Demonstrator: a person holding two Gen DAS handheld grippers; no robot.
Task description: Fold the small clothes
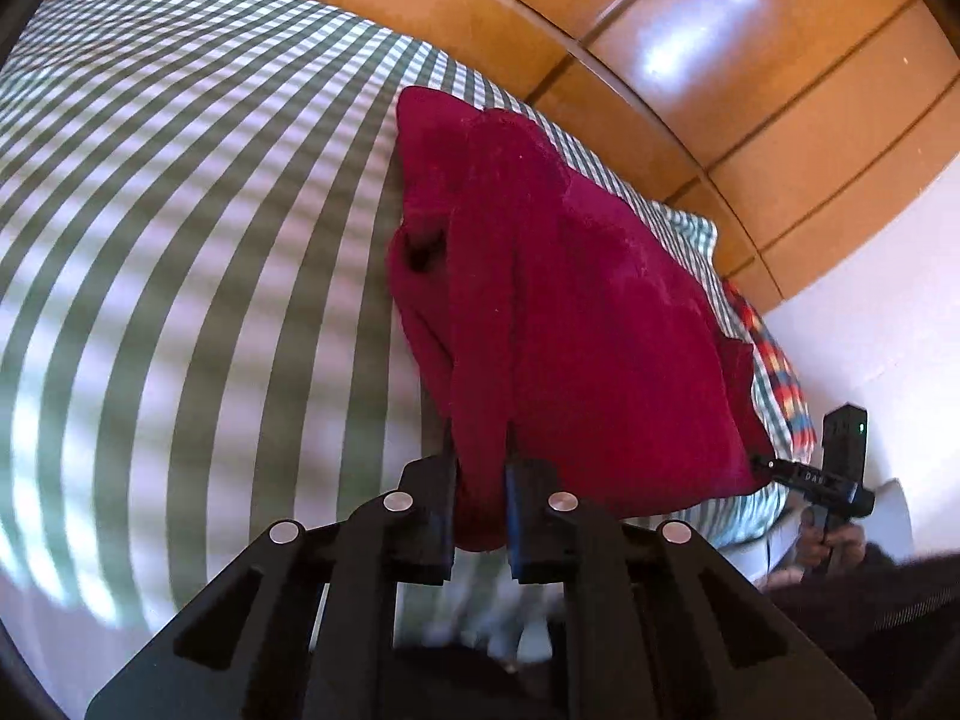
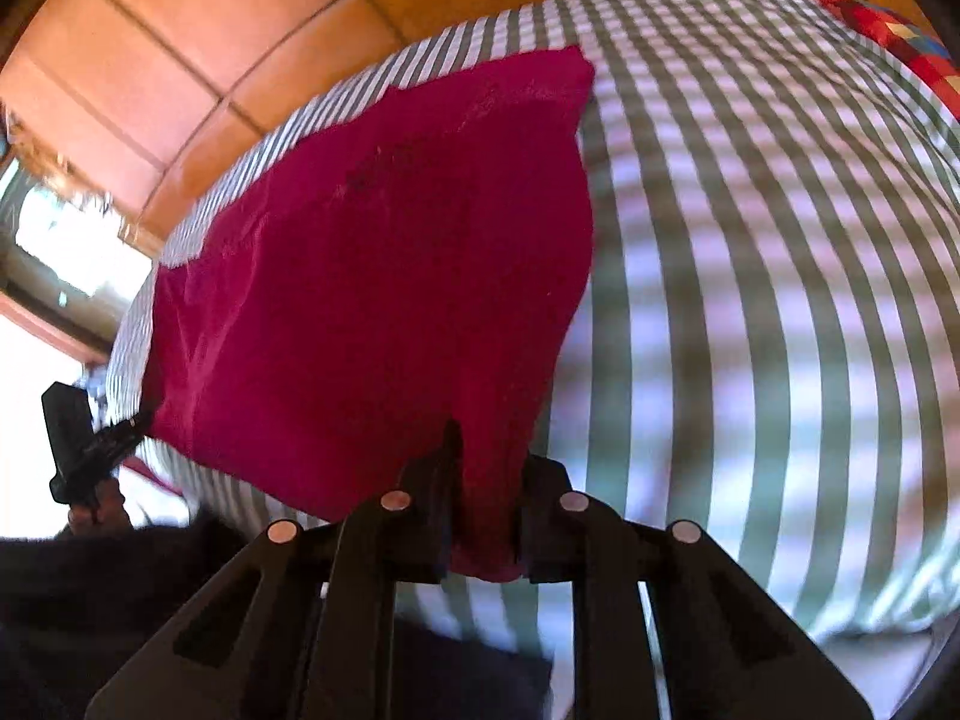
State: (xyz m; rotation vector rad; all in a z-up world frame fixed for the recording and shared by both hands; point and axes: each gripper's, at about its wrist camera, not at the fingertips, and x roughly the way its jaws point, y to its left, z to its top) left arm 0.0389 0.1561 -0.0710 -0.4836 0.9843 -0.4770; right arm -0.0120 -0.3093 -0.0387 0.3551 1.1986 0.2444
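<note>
Left tongs (image 1: 478, 516) and right tongs (image 2: 485, 516) each pinch a near corner of the crimson garment (image 1: 576, 312), lifted above the striped bed (image 1: 180, 240). Folding looks barely begun: no crease laid; every fold remains.

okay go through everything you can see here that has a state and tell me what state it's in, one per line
left gripper: shut on the cloth's near edge
right gripper: shut on the cloth's near edge
red cloth: held at two corners, far part resting on the bed
checked bedsheet: spread flat
</note>
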